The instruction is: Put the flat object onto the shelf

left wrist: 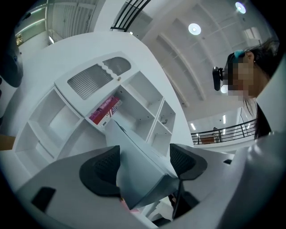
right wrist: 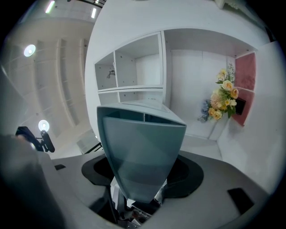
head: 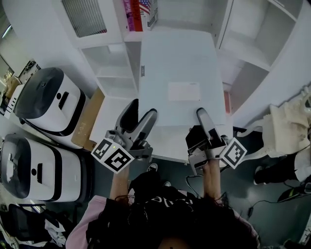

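White and broad, a flat box [head: 180, 63] was held out level in front of the person, gripped along its near edge by both tools. In the head view it covered much of the white shelf unit [head: 109, 73] below and behind it, and a pale rectangular label [head: 183, 91] showed on its upper face.

The left gripper [head: 139, 115] had hold of the near left corner. In the left gripper view its two dark pads [left wrist: 100, 172] stood either side of the box's edge and were closed in against it.

The right gripper [head: 204, 119] had hold of the near right part of the same edge. In the right gripper view the box filled the gap between the jaws, which pressed on it from both sides.

Open white compartments of the shelf unit showed beyond the box in both gripper views. A red package with a flag print [head: 138, 12] stood in one upper compartment. A bunch of yellow and cream flowers [right wrist: 223, 96] stood in a compartment on the right.

Two white and black appliances [head: 48, 99] stood on the floor to the left, with a brown cardboard sheet [head: 90, 119] between them and the shelf unit.
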